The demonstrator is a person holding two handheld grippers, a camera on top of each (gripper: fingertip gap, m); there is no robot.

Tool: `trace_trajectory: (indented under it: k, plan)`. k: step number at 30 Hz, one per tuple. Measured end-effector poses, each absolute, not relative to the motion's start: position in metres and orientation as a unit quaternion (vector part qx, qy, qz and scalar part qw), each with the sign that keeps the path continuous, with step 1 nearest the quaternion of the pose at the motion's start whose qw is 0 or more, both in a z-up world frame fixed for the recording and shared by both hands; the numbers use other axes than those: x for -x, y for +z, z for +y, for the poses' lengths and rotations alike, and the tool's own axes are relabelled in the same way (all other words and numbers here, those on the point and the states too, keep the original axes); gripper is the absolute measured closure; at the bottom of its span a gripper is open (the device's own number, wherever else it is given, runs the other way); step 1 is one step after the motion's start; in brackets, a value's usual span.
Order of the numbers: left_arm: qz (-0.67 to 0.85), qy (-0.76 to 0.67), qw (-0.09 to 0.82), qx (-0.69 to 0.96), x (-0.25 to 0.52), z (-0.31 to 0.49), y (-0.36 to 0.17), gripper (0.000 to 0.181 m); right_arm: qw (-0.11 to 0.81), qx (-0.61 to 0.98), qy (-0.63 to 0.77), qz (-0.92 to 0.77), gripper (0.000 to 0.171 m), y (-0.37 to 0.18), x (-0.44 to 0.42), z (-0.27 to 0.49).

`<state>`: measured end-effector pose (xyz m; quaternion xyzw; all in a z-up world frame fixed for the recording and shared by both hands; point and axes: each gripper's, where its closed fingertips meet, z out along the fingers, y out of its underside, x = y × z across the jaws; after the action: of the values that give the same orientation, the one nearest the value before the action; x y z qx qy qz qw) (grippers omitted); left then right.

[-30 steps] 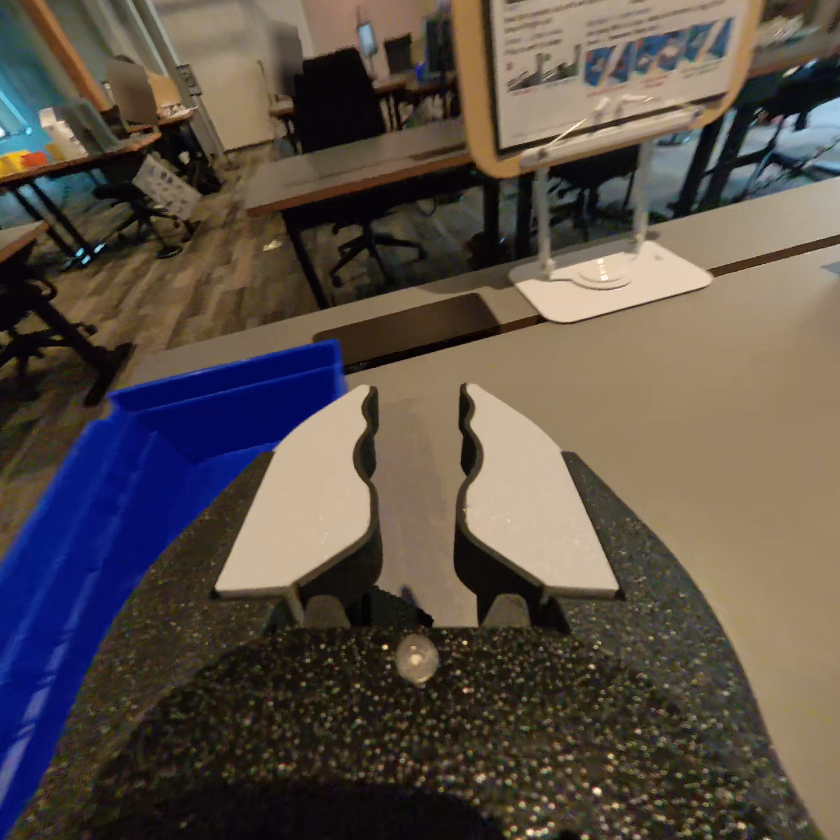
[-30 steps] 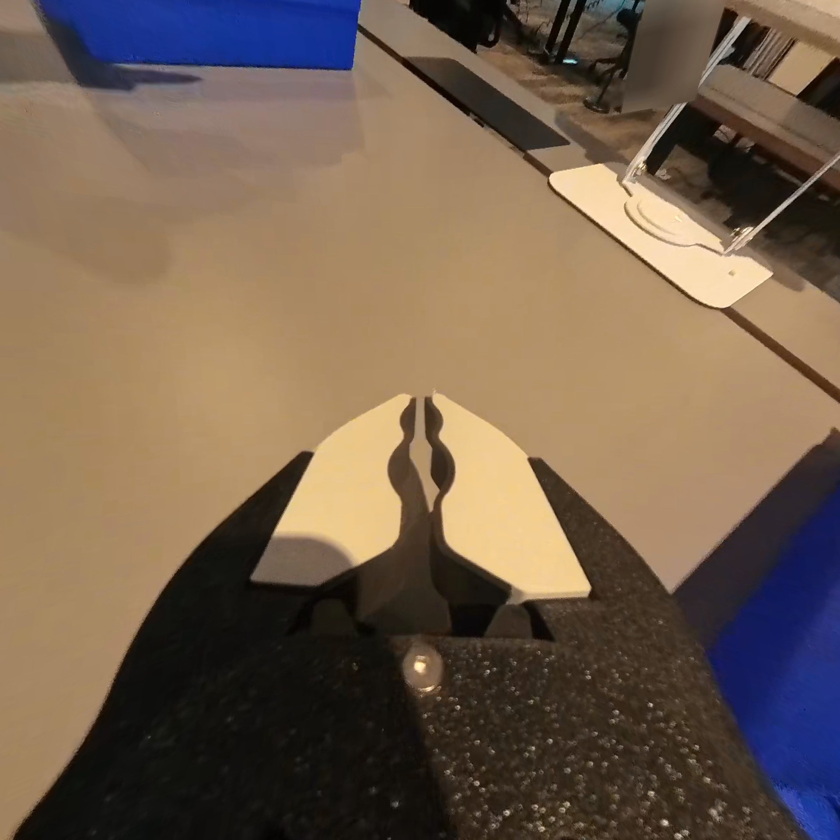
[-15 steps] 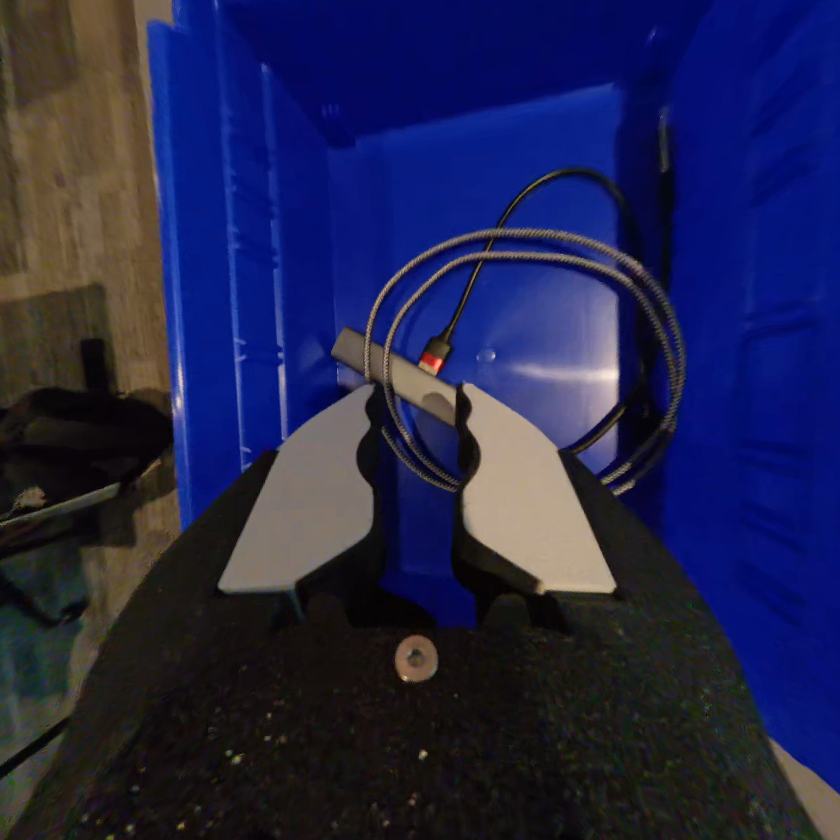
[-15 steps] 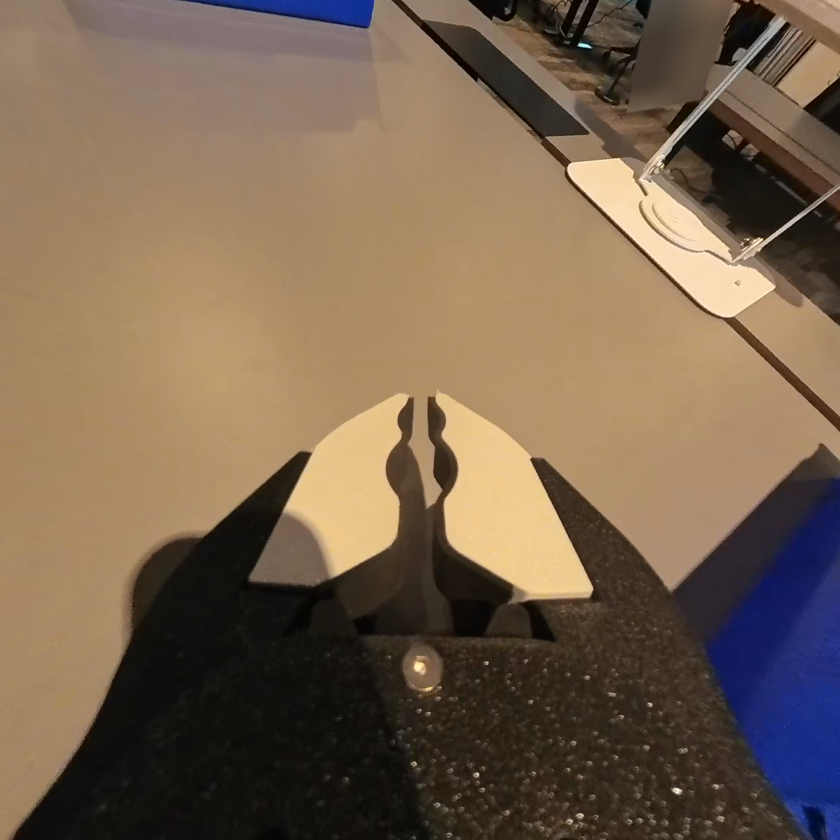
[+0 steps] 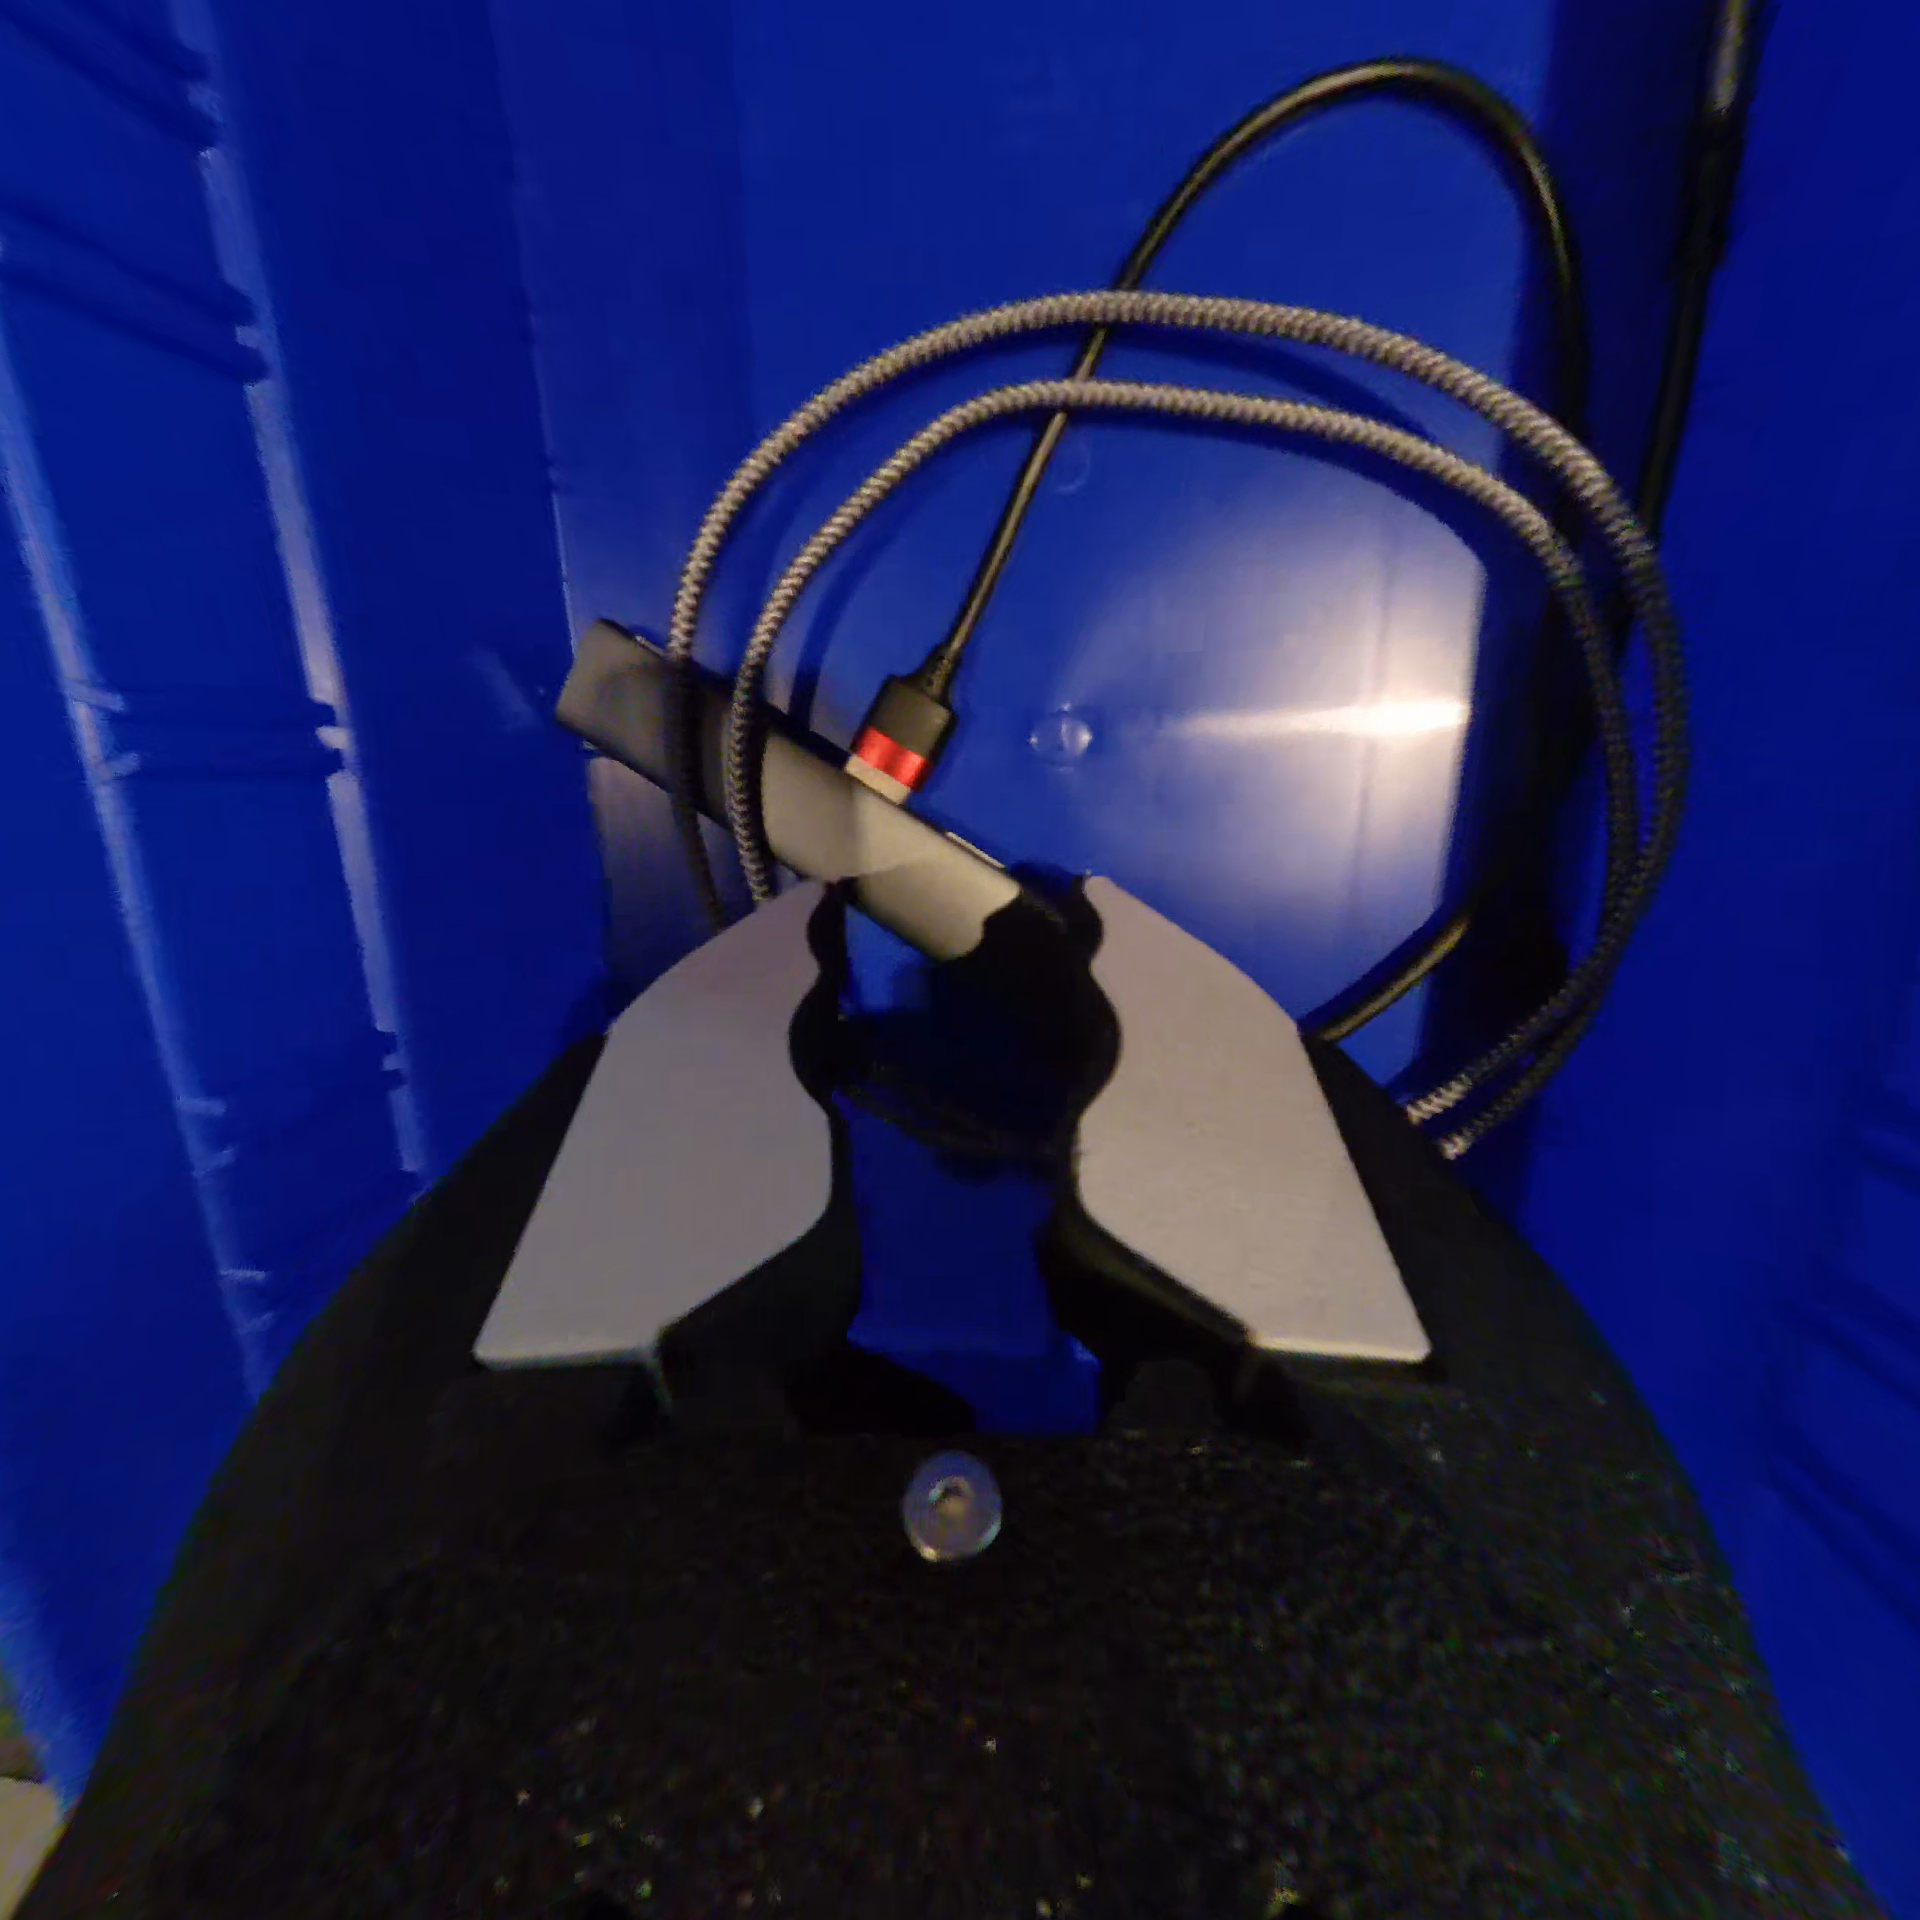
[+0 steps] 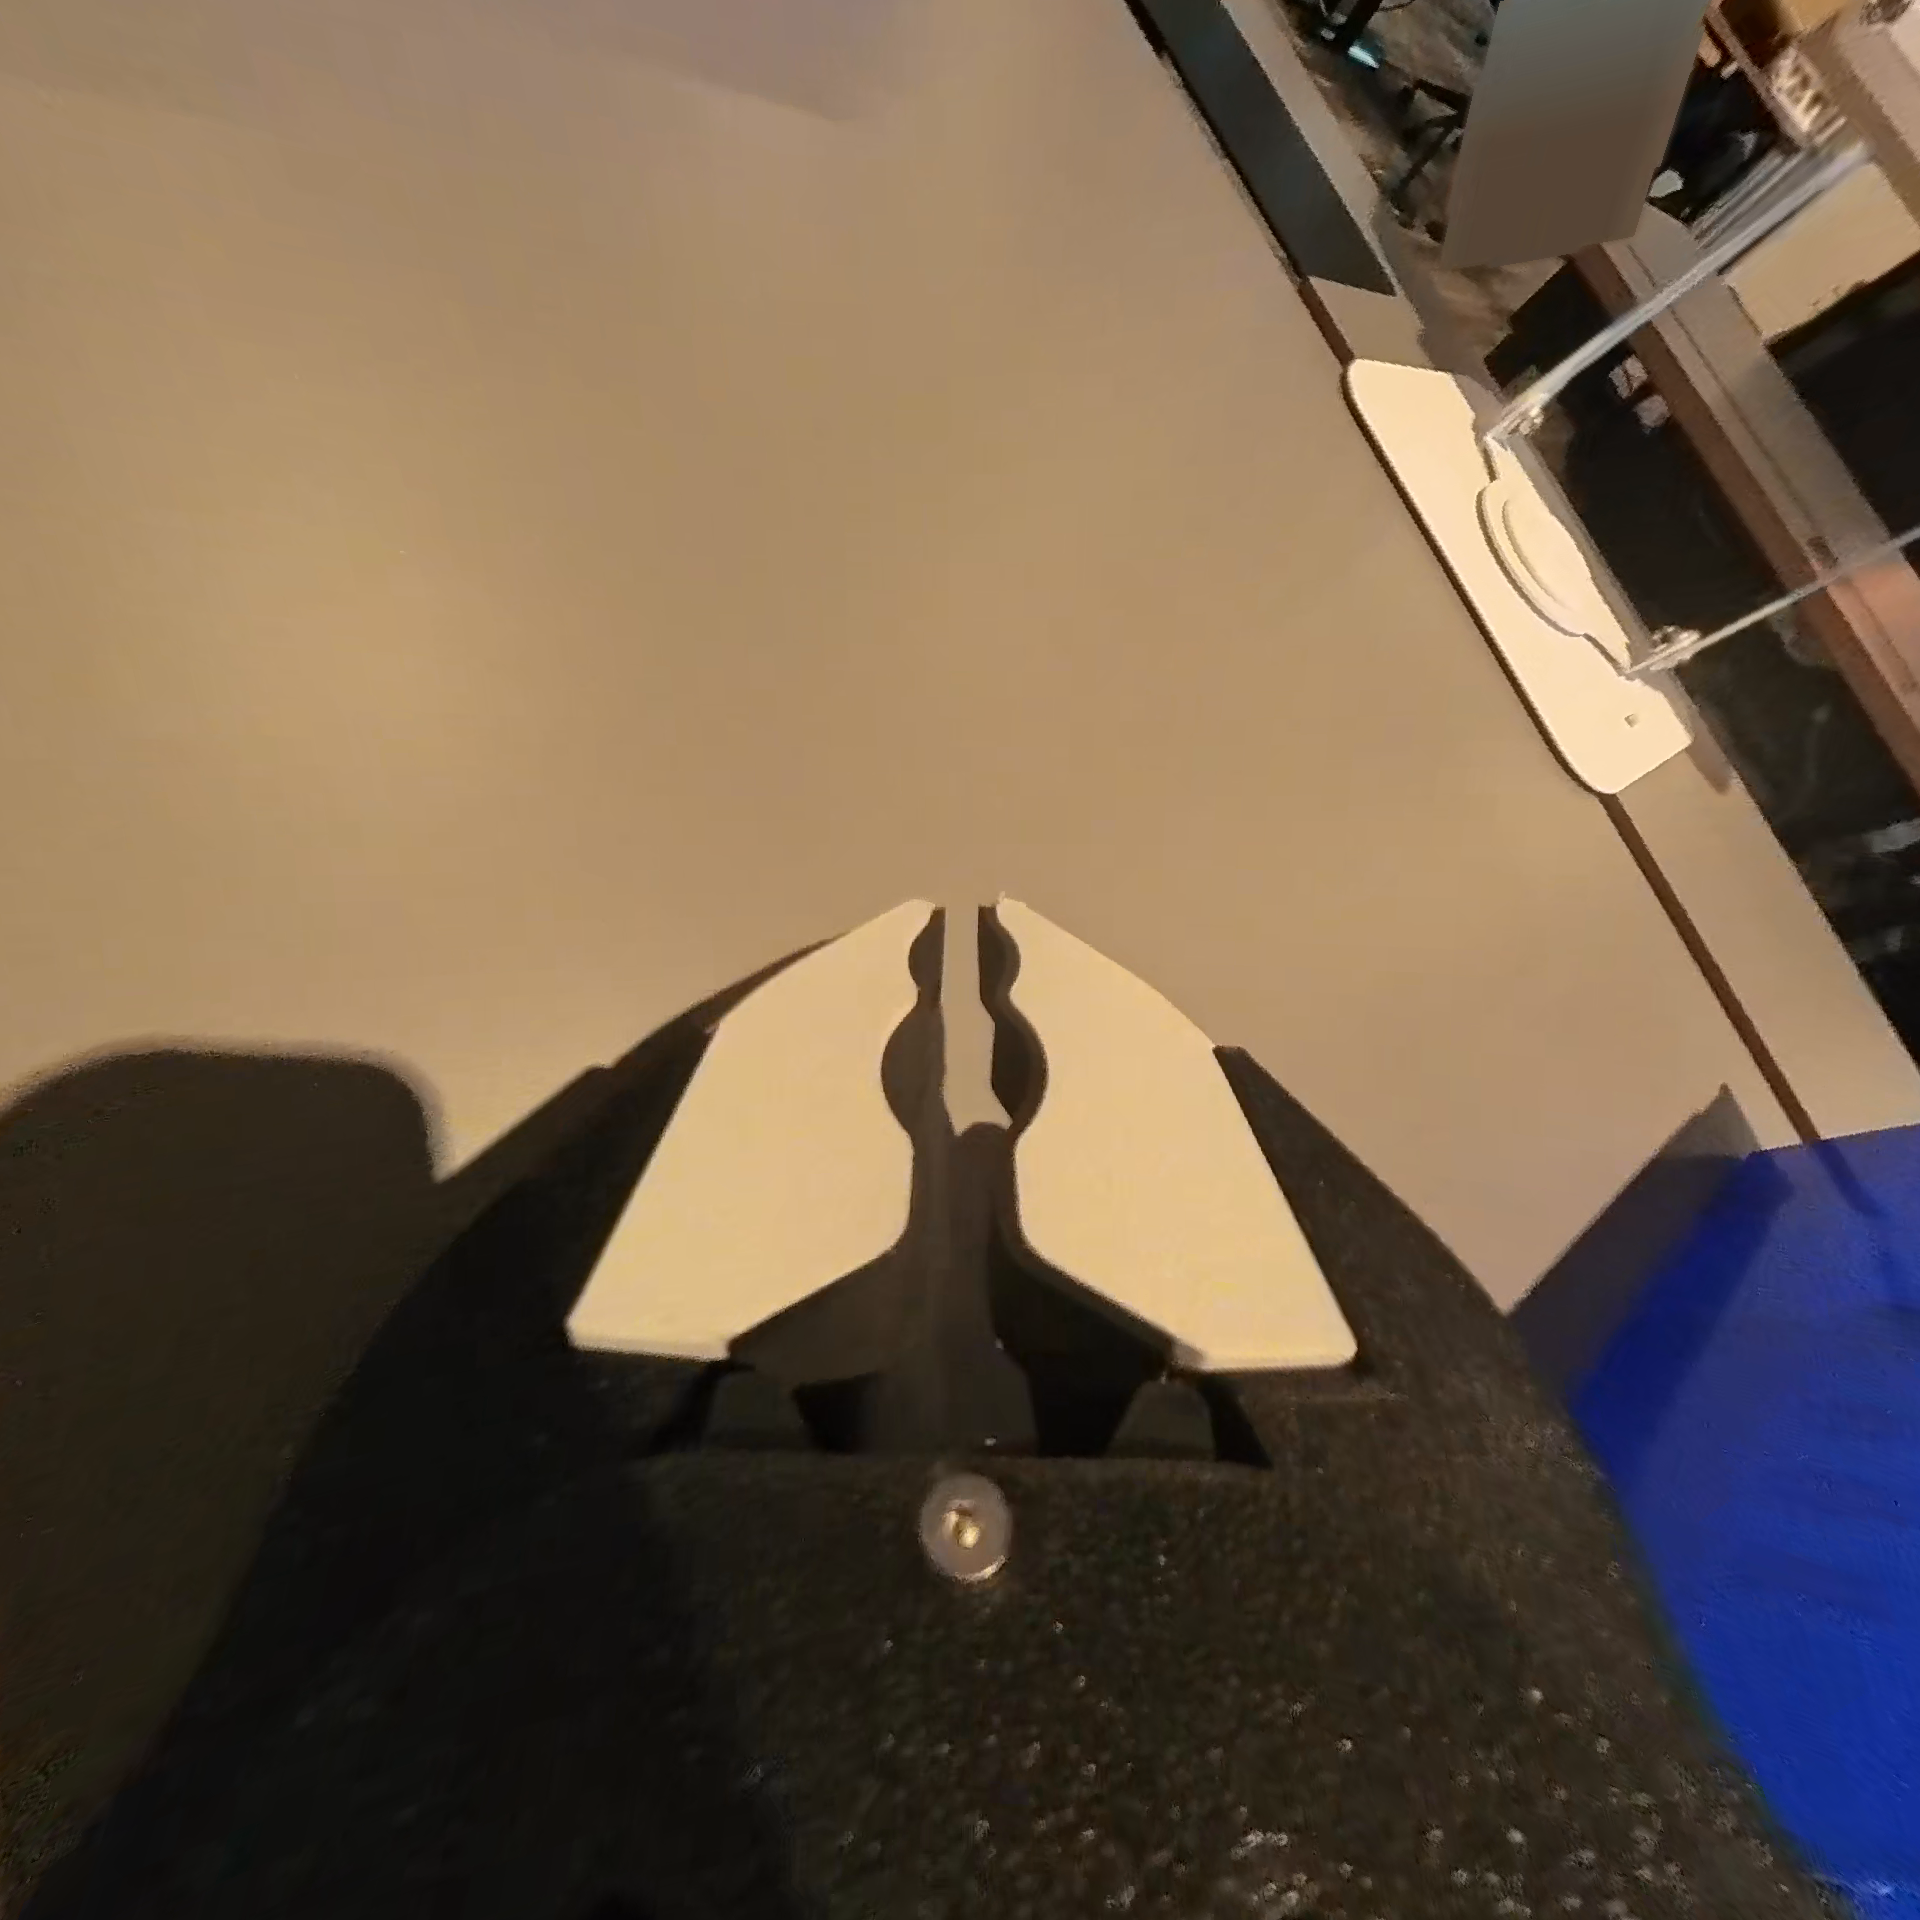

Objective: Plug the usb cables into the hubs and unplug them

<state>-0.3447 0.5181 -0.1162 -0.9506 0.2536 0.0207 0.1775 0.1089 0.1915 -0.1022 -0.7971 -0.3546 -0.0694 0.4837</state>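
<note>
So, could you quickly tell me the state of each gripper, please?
Left gripper: open, empty, at the grey hub inside the blue bin.
Right gripper: nearly closed, empty.

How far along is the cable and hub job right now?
Barely started. The hub and braided cable lie in the blue bin, nothing lifted. The open left gripper reaches toward the hub; the right gripper, nearly shut, hovers empty. Plugging and unplugging remain.

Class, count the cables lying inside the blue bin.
2: a braided cable looped over the hub, and a black cable plugged into it. More may be hidden.
</note>
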Motion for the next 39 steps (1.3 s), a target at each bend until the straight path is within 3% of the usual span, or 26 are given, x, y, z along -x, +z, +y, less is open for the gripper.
trace_trajectory:
  k: [1,8,14,20,25,31,39]
  plan:
    - [0.244,0.028,0.189,0.951,0.348,0.521,-0.113,0.138,0.481,0.795,-0.075,-0.361,0.165,-0.103,-0.108,0.191]
    - [0.224,0.078,0.201,0.950,0.379,0.523,-0.093,0.140,0.470,0.788,-0.100,-0.385,0.165,-0.108,-0.104,0.190]
    - [0.238,0.069,0.150,0.957,0.380,0.514,-0.118,0.149,0.471,0.784,-0.107,-0.389,0.166,-0.108,-0.104,0.190]
    - [0.241,0.040,0.162,0.956,0.375,0.515,-0.124,0.169,0.471,0.782,-0.110,-0.393,0.167,-0.109,-0.103,0.190]
    - [0.234,0.055,0.178,0.954,0.383,0.521,-0.123,0.173,0.472,0.780,-0.114,-0.395,0.168,-0.108,-0.103,0.189]
    - [0.219,0.095,0.277,0.931,0.387,0.530,-0.083,0.173,0.472,0.779,-0.118,-0.396,0.169,-0.109,-0.102,0.190]
    - [0.256,0.128,0.476,0.831,0.342,0.523,0.041,0.174,0.472,0.779,-0.121,-0.395,0.170,-0.108,-0.103,0.190]
